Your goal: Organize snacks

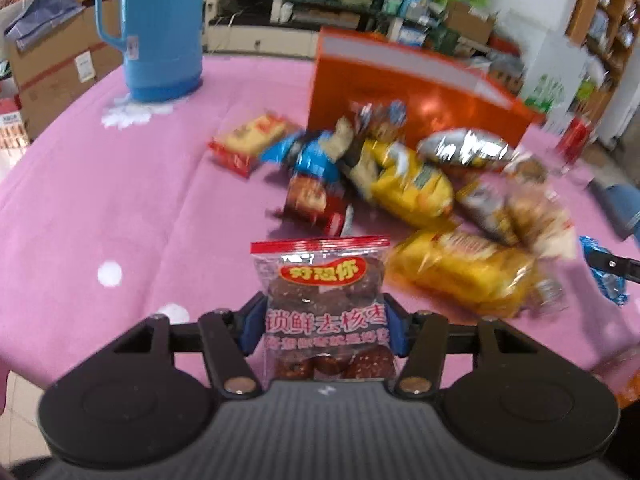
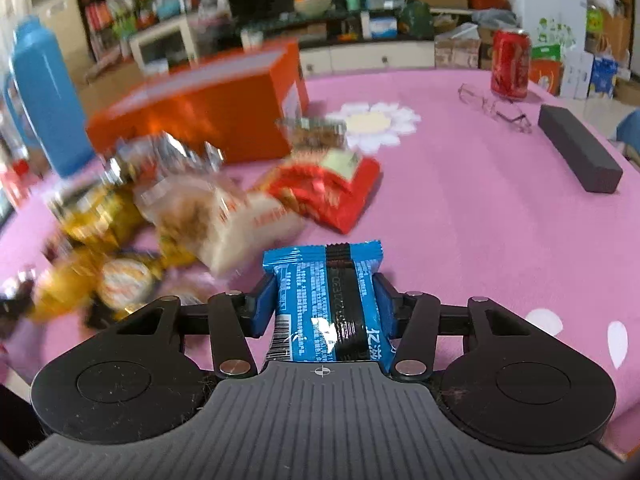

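Jaws clamp packets; pink tablecloth (image 2: 460, 208) — cluttered shelves (image 2: 120, 8).

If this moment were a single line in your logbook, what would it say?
left gripper: shut on date packet | right gripper: shut on blue packet | snack pile beside orange box on pink tablecloth

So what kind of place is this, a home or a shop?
Probably a lived-in home, perhaps with stock kept there. A pink tablecloth holds a thermos and glasses, a TV cabinet stands behind, and cardboard boxes are stacked around.
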The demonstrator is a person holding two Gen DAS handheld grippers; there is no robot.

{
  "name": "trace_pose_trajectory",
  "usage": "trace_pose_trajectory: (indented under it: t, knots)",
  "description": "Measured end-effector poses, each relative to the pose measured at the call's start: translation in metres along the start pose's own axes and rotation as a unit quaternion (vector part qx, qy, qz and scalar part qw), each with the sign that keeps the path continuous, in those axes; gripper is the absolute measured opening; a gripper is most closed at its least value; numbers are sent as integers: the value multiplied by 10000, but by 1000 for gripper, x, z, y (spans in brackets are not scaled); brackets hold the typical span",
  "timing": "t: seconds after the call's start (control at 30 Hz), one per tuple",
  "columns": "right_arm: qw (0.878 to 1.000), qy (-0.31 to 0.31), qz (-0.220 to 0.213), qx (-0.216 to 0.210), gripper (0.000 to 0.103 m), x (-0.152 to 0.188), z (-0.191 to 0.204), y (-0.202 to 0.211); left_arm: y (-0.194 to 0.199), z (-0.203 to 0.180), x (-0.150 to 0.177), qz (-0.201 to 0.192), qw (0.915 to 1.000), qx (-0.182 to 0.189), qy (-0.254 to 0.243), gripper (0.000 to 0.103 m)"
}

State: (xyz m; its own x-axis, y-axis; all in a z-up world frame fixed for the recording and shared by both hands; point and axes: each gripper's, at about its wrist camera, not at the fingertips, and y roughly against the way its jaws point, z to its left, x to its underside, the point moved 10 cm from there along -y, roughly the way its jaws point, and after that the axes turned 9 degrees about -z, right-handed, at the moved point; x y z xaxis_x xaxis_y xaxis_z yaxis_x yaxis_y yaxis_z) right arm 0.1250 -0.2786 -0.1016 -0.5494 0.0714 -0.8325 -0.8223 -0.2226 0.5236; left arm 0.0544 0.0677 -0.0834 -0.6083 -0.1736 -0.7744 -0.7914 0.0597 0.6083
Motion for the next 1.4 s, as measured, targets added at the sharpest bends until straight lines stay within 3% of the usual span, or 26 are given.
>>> trace_pose_trajectory:
  t: [0.13, 0.3, 0.47, 0.6, 0.7, 0.73, 0.83, 0.9, 0.97, 1.0, 1.07, 1.23, 1.4]
  knots:
    - [9977, -377, -395, -396, 33, -35, 14, 11, 7, -12, -52, -351, 9989, 292, -86, 58]
    - [9934, 62, -911, -698, 33, -120, 52, -18, -35, -44, -146, -891, 9940, 621, -99, 58]
    - [9896, 537, -1105, -748, 33, -190, 92, -96, -108, -69, -213, -1077, 9909, 805, -100, 58]
    - [9898, 859, -820, -781, 33, -208, 115, -169, -170, -77, -236, -976, 9919, 767, -265, 58]
    - [9902, 1024, -517, -798, 34, -202, 124, -210, -209, -73, -233, -732, 9944, 695, -325, 61]
    - [9903, 1029, -364, -865, 34, -197, 127, -223, -215, -70, -232, -693, 9951, 634, -307, 70]
    - [9902, 937, -390, -956, 42, -192, 130, -228, -198, -59, -234, -990, 9928, 665, -130, 75]
    - [9888, 942, -651, -954, 70, -197, 128, -211, -176, -51, -230, -1167, 9907, 695, -49, 77]
    - [9868, 922, -904, -982, 81, -198, 126, -184, -150, -46, -221, -1279, 9893, 698, -9, 79]
    - [9862, 929, -965, -976, 81, -197, 125, -171, -137, -44, -215, -1315, 9887, 715, 10, 81]
    - [9864, 939, -962, -943, 83, -191, 122, -145, -111, -40, -196, -1316, 9890, 680, 33, 93]
    - [9904, 603, -921, -837, 89, -144, 94, -78, -59, -34, -124, -1085, 9929, 483, -36, 93]
    - [9963, -305, -458, -662, 90, -70, 56, -41, -36, -37, -38, -419, 9976, 450, 329, 93]
